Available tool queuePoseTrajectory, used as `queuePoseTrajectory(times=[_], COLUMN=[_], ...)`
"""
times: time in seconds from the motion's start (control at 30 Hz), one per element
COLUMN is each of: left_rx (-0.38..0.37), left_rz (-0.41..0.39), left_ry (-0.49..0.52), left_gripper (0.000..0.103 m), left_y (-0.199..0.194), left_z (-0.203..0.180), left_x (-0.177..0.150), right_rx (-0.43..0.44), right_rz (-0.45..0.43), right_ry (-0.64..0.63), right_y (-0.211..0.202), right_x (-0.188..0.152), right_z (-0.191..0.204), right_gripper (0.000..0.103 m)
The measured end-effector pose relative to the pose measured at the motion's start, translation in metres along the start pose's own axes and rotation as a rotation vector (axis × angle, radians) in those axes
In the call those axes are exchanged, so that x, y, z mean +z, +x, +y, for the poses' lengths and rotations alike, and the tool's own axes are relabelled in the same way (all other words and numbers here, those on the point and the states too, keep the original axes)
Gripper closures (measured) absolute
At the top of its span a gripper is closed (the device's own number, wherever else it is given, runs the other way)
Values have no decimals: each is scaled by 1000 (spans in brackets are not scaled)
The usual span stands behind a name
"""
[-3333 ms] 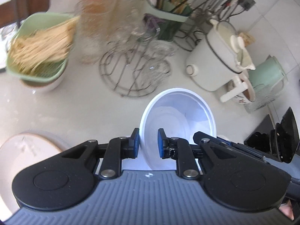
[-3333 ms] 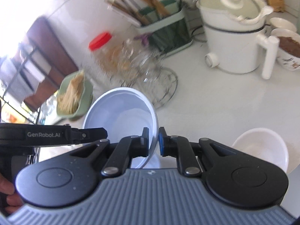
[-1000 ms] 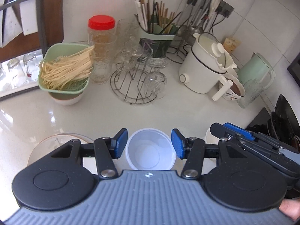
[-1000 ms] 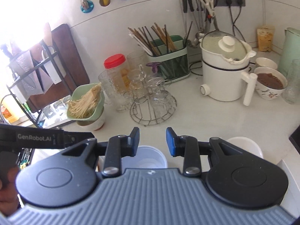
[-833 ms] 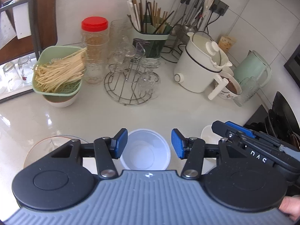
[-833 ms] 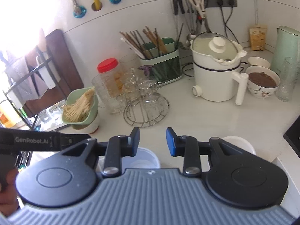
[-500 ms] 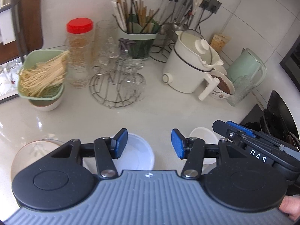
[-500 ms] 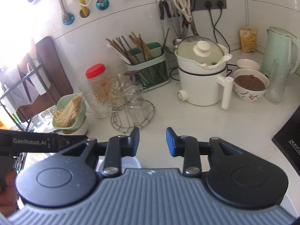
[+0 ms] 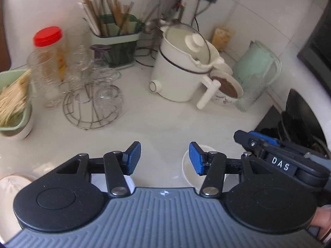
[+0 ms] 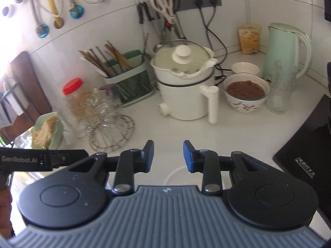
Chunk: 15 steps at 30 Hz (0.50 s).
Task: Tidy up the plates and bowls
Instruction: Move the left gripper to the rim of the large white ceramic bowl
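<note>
While both jaws stood apart and empty, the left gripper (image 9: 164, 158) and right gripper (image 10: 168, 158) hung over a small round white bowl (image 9: 187, 168).

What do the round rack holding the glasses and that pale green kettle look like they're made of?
Rack: probably chromed or stainless steel wire, thin bright rings that glint. Kettle: smooth, even, soft-sheened pale green shell, likely plastic or painted metal; the look leaves it open.

Bright daylight, blown-out glare upper left of right wrist view; left wrist view motion-blurred; fisheye bending at edges.
</note>
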<state>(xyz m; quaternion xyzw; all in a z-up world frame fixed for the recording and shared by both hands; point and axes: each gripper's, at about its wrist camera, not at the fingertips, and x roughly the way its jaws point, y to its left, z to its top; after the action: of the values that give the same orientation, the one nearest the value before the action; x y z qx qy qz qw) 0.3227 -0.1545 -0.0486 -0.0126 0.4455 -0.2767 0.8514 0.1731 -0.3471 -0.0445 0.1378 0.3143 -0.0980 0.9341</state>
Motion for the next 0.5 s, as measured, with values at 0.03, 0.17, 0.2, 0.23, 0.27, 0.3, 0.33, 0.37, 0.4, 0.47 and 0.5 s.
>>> queuePoseTrajectory(times=[0.03, 0.17, 0.2, 0.23, 0.27, 0.3, 0.33, 0.37, 0.4, 0.47, 0.5], left_rx=[0, -9, -10, -16, -21, -16, -8, -6, -9, -19, -23], left_rz=[5, 38, 44, 52, 58, 64, 75, 85, 98, 117, 124], left_ry=[10, 21, 22, 27, 38, 53, 66, 75, 75, 73, 75], left_gripper=[46, 46, 46, 46, 46, 46, 46, 46, 46, 46, 46], left_y=[5, 28, 33, 40, 45, 51, 58, 64, 70, 81, 86], left_z=[-5, -16, -17, -19, -21, -24, -26, -28, -29, -31, -33], left_x=[1, 2, 2, 2, 1, 0, -1, -2, -3, -5, -6], right_rx=[-7, -38, -46, -53, -65, -76, -76, -78, -86, -96, -104], right_rz=[1, 8, 13, 16, 23, 34, 40, 45, 56, 64, 64], right_ry=[3, 3, 8, 14, 11, 4, 2, 1, 0, 12, 16], right_y=[1, 9, 11, 14, 17, 20, 22, 25, 28, 33, 35], right_x=[0, -3, -5, -7, -10, -14, -17, -20, -22, -24, -25], right_z=[-4, -19, -22, -26, -28, -31, -33, -36, -38, -45, -48], right_gripper=[69, 69, 69, 69, 69, 69, 69, 69, 69, 69, 69])
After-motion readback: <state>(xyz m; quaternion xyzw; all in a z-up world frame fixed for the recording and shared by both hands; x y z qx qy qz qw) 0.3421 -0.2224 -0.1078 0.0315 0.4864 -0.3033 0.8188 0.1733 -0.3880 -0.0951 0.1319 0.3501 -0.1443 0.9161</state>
